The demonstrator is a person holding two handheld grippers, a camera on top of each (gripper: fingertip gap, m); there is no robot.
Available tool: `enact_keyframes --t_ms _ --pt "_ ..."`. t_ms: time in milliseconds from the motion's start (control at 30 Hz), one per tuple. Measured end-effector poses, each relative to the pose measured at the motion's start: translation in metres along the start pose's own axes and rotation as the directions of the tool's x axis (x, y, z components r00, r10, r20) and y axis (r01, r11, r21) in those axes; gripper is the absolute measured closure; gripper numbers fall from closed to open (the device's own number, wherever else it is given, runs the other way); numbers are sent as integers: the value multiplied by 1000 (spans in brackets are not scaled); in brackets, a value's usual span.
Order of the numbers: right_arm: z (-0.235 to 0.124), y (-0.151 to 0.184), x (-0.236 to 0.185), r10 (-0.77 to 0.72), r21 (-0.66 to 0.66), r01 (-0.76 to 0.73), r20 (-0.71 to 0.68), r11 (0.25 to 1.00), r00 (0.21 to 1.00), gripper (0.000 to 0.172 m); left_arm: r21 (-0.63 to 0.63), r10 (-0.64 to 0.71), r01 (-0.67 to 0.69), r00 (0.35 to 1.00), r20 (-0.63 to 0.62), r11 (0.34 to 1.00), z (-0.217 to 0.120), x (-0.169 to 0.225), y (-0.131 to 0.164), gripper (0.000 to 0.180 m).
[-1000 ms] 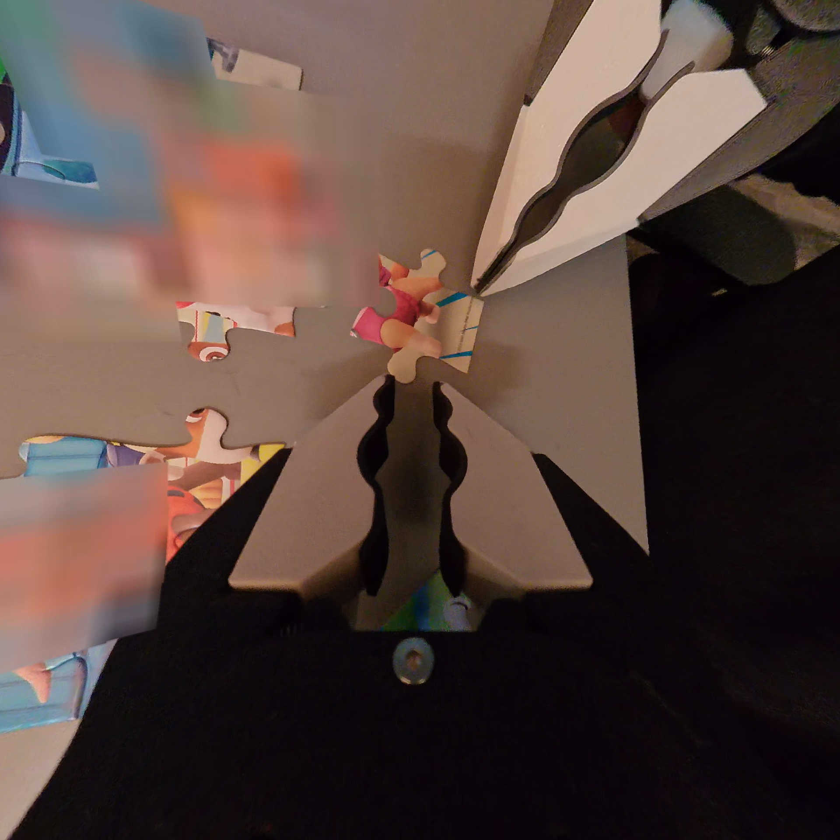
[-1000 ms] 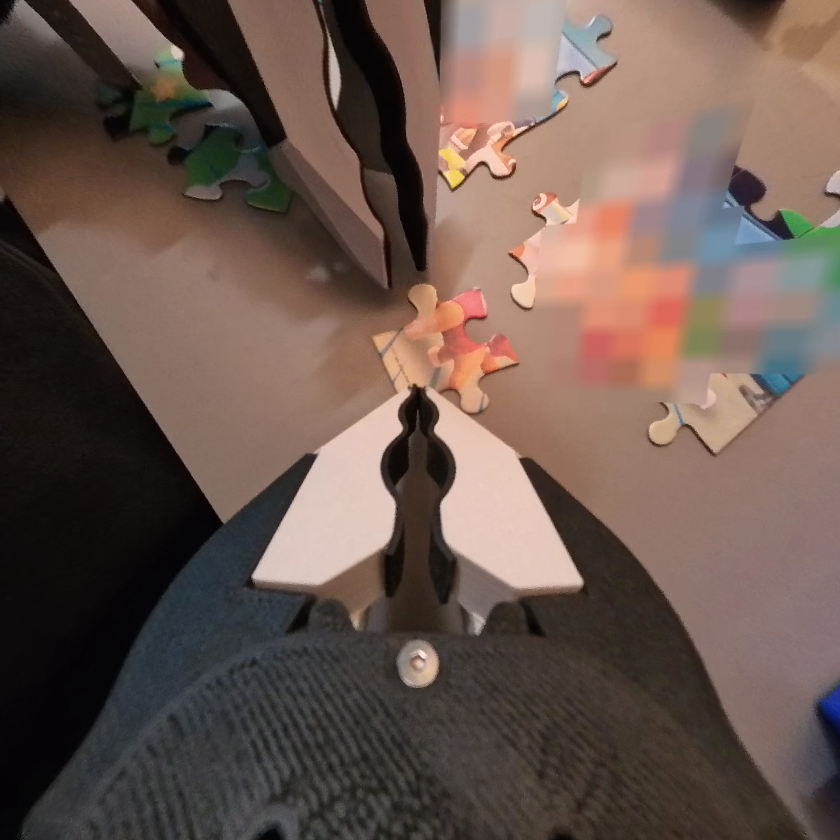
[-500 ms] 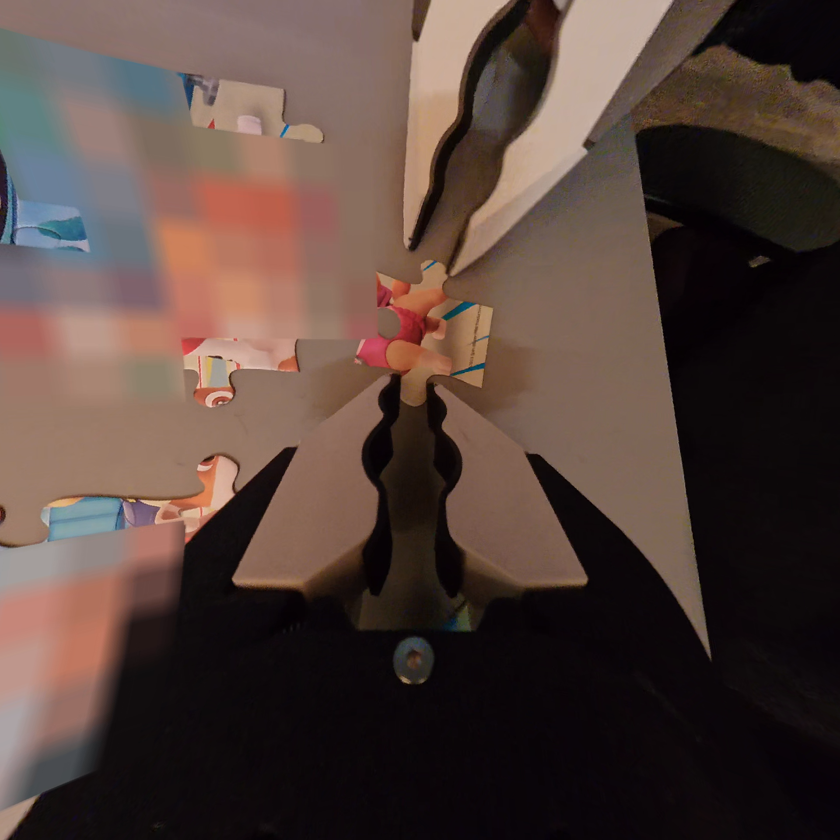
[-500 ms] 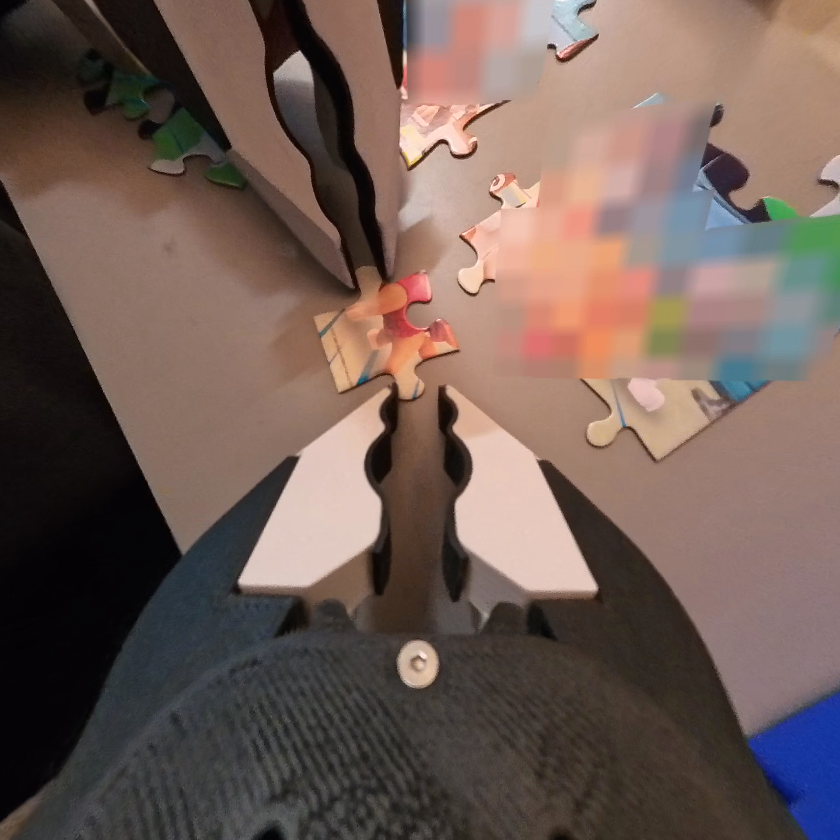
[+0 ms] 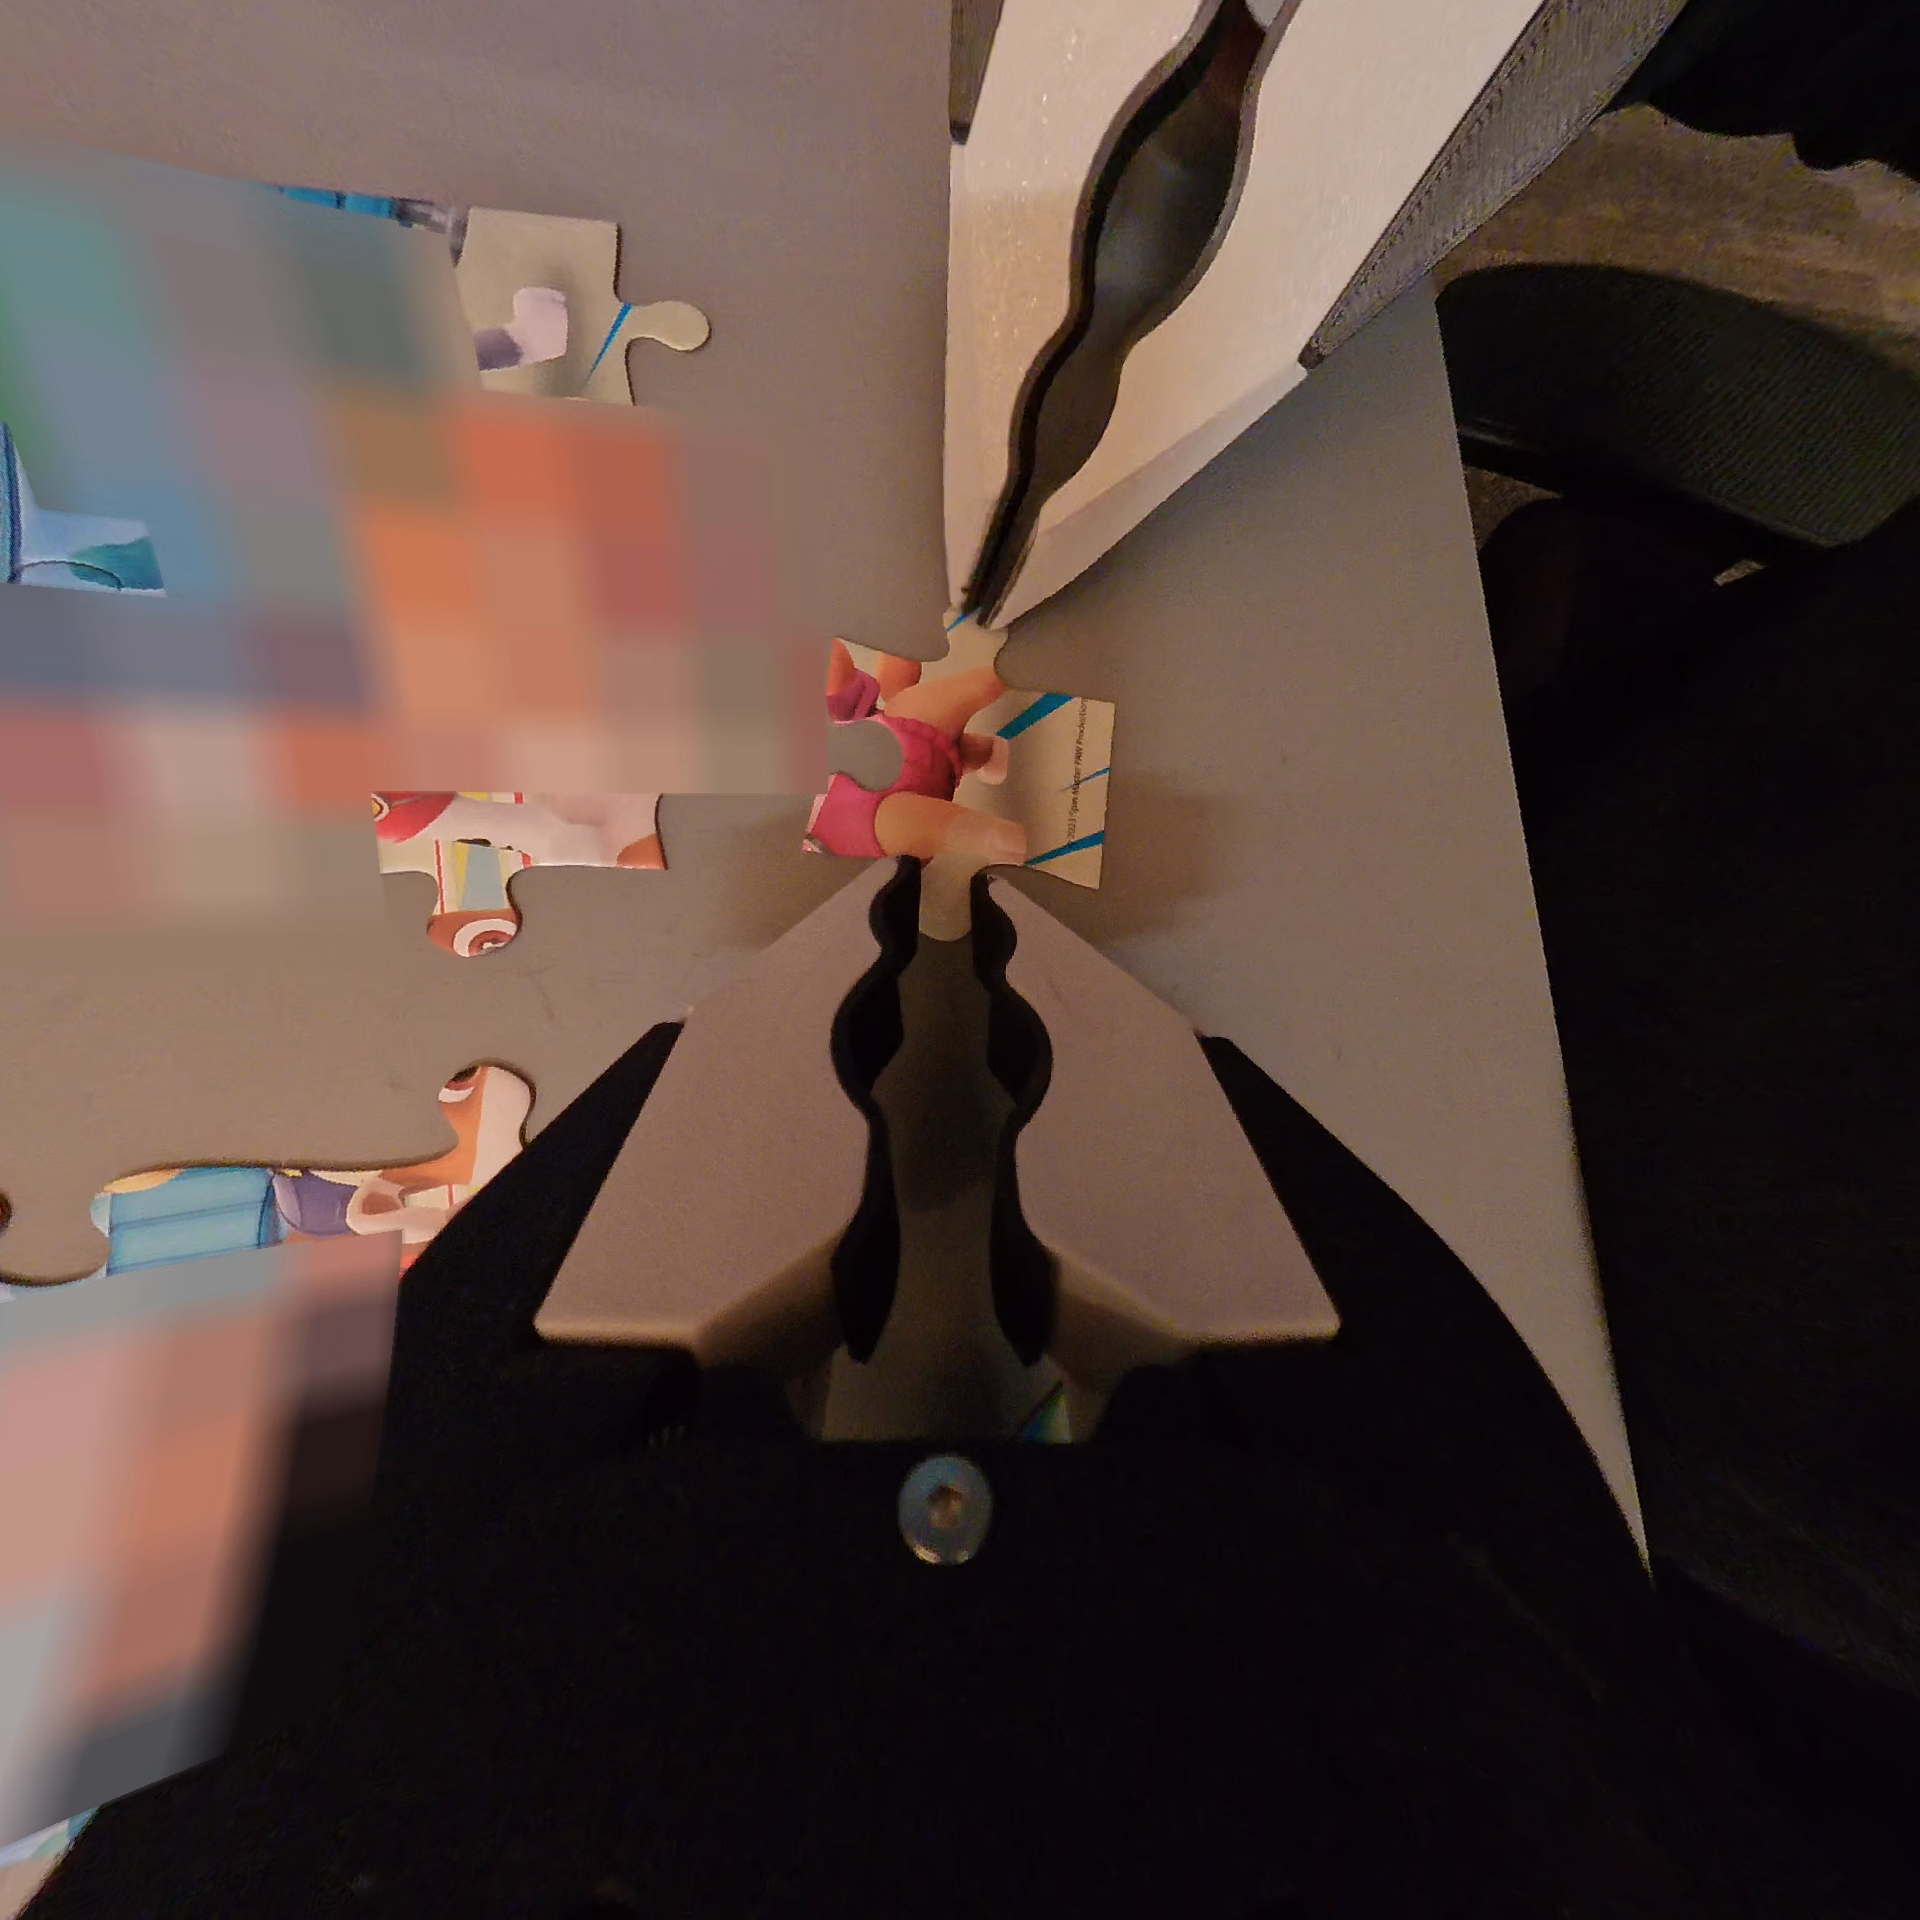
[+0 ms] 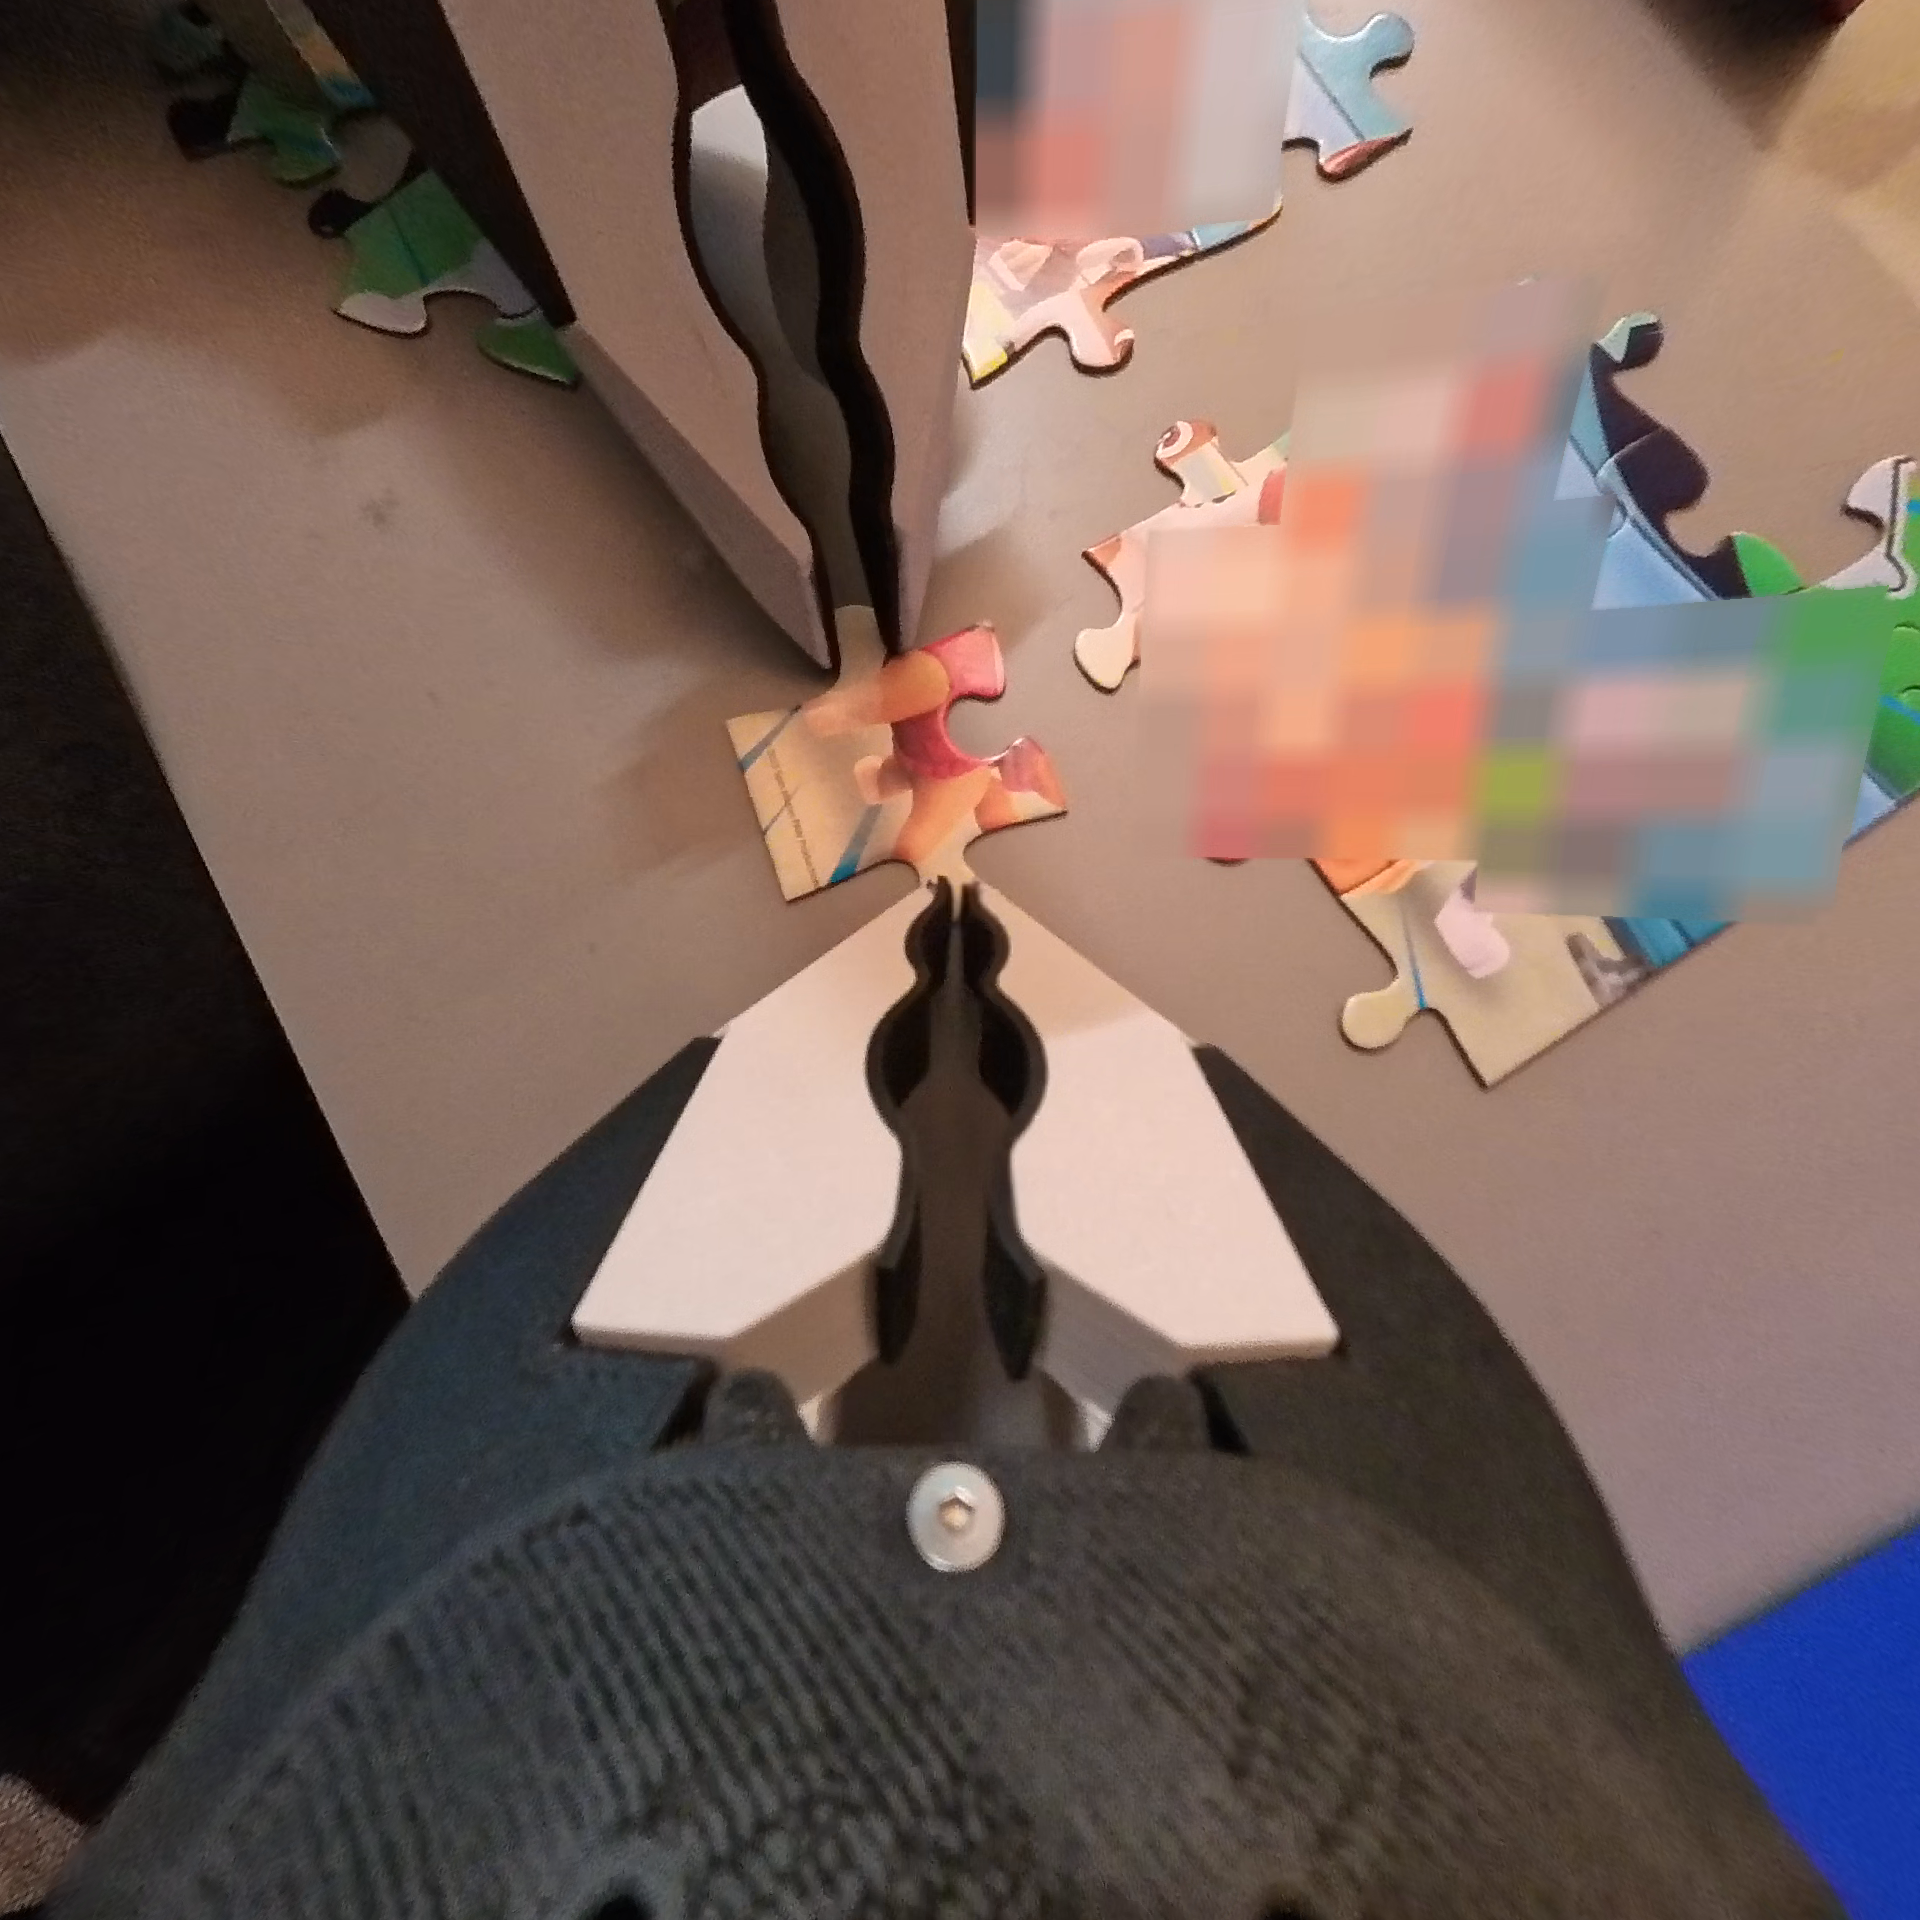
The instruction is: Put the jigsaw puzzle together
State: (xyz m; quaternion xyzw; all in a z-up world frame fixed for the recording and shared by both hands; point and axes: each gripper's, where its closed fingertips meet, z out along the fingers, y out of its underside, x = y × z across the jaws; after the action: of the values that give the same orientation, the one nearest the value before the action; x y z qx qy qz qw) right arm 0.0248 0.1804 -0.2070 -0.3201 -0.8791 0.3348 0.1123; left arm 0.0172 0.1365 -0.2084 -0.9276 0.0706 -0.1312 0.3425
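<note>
- The flat cardboard puzzle piece with a pink and orange print (image 5: 966,769) lies on the grey worktop (image 5: 1299,831), close to the worktop's edge, which runs to its right in the left wrist view.
- The left gripper (image 5: 943,894) is narrowed onto the piece's near tab, with a pad against each side of it. The contact area is small, so the tab is likely to slip out or crease if it is twisted.
- The right gripper (image 6: 953,896) is closed, with its tips at the opposite tab and nothing visible between them. Downward pressure here could bend that tab or tip the piece.
- With the two grippers opposed, uneven force could make the piece pivot or buckle.
- A sideways slide could send the piece off the edge.
- A slide the other way could knock the loose red and white cardboard piece (image 5: 520,842) to its left.
</note>
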Motion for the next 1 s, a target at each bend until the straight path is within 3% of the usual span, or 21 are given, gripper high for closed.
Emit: enact_keyframes --t_ms 500,600,767,1000 --pt "-8 4 12 50 18 -50 -52 999 997 162 7 7 -7 1000 8 1000 -1 0 -6 180" --pt "-7 3 11 49 19 -48 -52 999 997 160 27 -12 12 1000 14 1000 -3 -5 -8 166" --pt "-5 4 9 49 19 -48 -45 999 998 158 -12 -20 20 1000 16 1000 -3 -8 0 161" --pt "-4 5 7 53 23 -53 -38 998 998 159 -33 -4 4 1000 -4 999 -1 -1 2 171"
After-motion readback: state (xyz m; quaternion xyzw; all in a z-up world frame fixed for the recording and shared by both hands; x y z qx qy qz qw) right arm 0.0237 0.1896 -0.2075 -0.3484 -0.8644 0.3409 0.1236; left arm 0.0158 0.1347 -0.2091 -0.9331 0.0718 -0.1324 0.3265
